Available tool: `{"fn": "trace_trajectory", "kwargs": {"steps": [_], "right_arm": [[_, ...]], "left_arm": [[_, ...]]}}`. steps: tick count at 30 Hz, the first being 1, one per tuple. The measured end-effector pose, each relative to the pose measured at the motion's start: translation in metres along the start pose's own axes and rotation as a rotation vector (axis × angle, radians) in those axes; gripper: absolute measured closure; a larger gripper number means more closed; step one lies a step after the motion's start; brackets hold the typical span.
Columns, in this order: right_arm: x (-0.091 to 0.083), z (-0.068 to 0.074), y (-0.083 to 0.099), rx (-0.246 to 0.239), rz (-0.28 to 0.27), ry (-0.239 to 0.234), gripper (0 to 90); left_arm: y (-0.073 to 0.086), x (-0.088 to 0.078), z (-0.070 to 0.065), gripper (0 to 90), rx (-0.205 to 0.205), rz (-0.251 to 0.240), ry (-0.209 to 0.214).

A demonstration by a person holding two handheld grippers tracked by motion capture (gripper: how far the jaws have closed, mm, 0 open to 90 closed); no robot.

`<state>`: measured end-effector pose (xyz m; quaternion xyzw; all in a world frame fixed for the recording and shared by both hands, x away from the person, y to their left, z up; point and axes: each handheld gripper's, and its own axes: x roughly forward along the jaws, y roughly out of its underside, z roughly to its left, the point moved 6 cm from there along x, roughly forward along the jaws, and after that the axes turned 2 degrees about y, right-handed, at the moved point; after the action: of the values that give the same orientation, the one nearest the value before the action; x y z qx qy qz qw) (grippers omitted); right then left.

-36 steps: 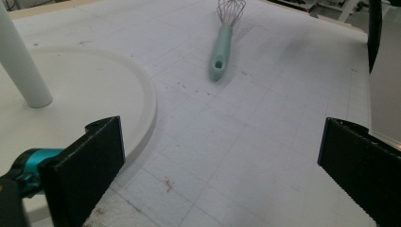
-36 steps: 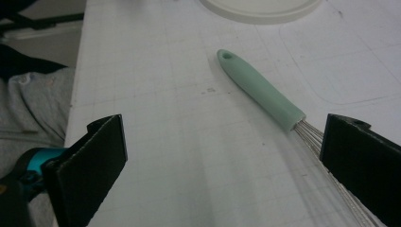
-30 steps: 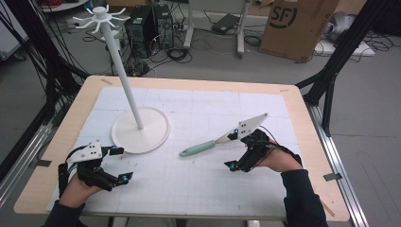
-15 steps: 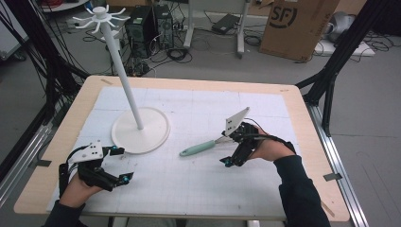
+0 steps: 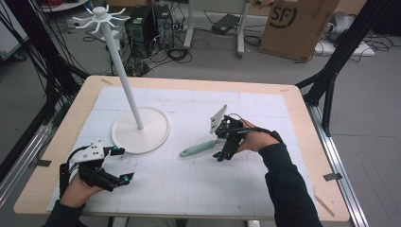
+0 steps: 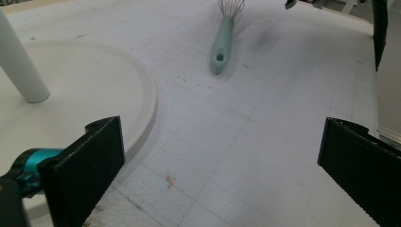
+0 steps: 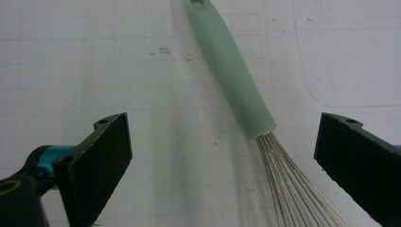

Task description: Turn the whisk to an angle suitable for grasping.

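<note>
The right tool [image 5: 223, 145] hangs with jaws spread wide over the whisk [image 5: 197, 149], which lies flat on the bench [image 5: 293, 156]; its green handle [image 7: 229, 66] and wires [image 7: 293, 189] sit between the jaws, untouched. Beyond the handle stands a white rack [image 5: 140, 130]. Beside the rack's base, the left tool [image 5: 118, 165] rests gaping, holding nothing.

One whisk [image 5: 197, 149], one white stand [image 5: 140, 130], two tongs [image 5: 124, 164] [image 5: 222, 144].
</note>
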<state>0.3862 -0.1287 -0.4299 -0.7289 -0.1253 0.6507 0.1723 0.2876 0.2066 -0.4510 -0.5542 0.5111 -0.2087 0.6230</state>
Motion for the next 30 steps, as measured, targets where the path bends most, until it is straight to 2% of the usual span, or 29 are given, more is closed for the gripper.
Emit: {"fn": "trace_trajectory", "kwargs": {"steps": [4,8,13,17,22,25,30], "right_arm": [[0.008,-0.007,-0.002,-0.007,0.024,0.014,6.4],[0.015,-0.010,-0.004,-0.025,0.049,0.009,14.0],[0.023,-0.014,-0.001,-0.036,0.075,0.025,15.8],[0.029,-0.017,0.000,-0.042,0.094,0.045,24.5],[0.034,-0.018,0.001,-0.082,0.126,0.076,34.2],[0.036,-0.019,0.001,-0.089,0.131,0.074,43.9],[0.039,-0.019,0.004,-0.080,0.161,0.075,50.2]], "left_arm": [[0.000,0.000,0.000,2.0,-0.002,-0.003,0.003],[0.000,0.000,-0.001,2.0,-0.002,-0.002,0.004],[0.000,0.000,-0.001,2.0,-0.001,-0.003,0.005],[0.000,0.001,-0.001,2.0,-0.001,0.000,0.009],[-0.001,0.000,-0.002,2.0,0.007,-0.004,0.019],[0.000,0.001,-0.002,2.0,0.000,-0.004,0.017],[0.000,0.000,-0.002,2.0,0.003,-0.005,0.017]]}}
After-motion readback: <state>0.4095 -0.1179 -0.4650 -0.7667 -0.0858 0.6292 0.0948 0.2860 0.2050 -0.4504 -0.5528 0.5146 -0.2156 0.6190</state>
